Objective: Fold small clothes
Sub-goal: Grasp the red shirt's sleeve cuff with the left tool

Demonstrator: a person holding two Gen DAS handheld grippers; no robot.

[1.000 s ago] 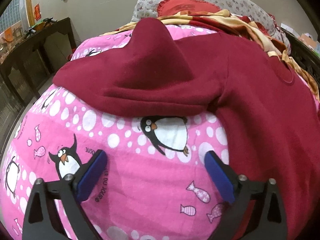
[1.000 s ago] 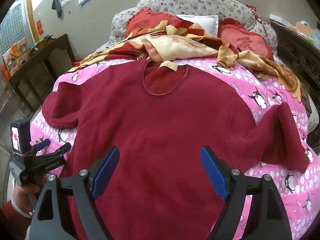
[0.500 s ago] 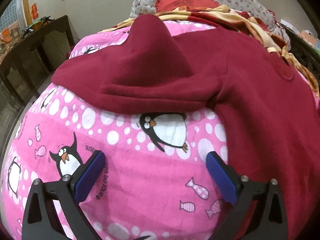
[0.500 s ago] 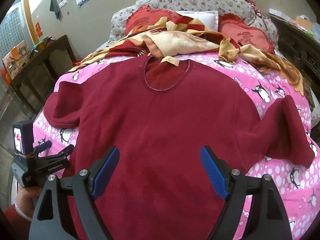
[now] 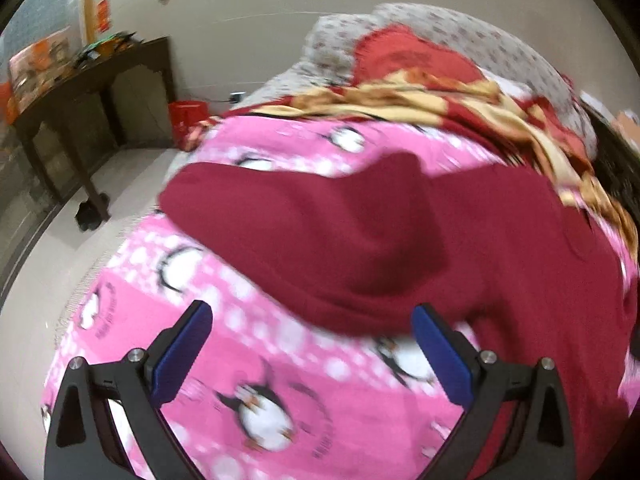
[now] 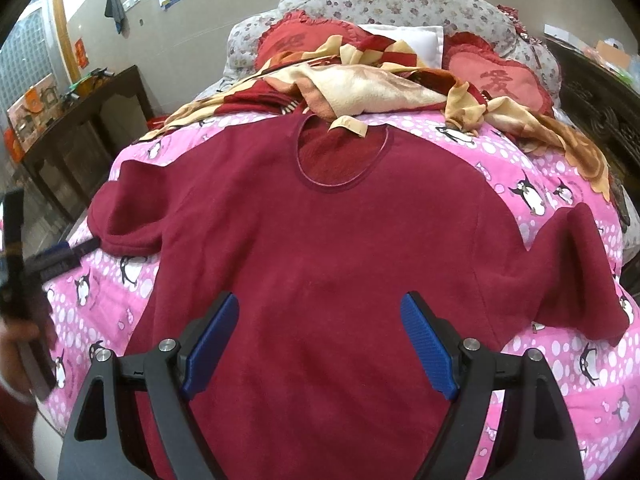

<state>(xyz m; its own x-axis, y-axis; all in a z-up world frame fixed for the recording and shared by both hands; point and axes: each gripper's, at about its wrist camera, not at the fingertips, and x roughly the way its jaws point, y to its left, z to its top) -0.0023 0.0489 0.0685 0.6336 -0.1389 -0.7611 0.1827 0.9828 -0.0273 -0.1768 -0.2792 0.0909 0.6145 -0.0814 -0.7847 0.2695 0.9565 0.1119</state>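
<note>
Right wrist view: maroon top [image 6: 336, 248] lies flat, face up, on pink penguin blanket [image 6: 560, 376] covering the bed; neckline at far end, hem under the camera.
Right claw [image 6: 318, 344]: jaws wide apart, gripping nothing, hovering over lower middle of top.
Left claw [image 5: 312, 356]: jaws wide apart too, empty, over bare blanket just short of left sleeve [image 5: 320, 240]; view blurred. Seen at left edge of right wrist view as well [image 6: 60, 258], held by a hand [image 6: 14, 344].
Sleeves: 2. Left one bunched near bed's left edge; right sleeve [image 6: 580, 276] folded on itself, hanging toward right edge.
Edges: blanket drops off at left to pale floor [image 5: 52, 272]; right side ends near dark carved furniture [image 6: 592, 104].
Open room: pink strip both sides of top, wider on right; far end crowded by red-cream throw [image 6: 372, 88], its corner touching the neckline.
Cushions: 2 red [image 6: 500, 80], 1 white betw. them [image 6: 412, 40], floral bolster behind [image 6: 400, 4].
Dark side surface [image 5: 80, 92]: by left wall, cluttered w/ boxes, well apart from bed.
Count: 1 top, 2 claws, 1 blanket, 1 throw.
</note>
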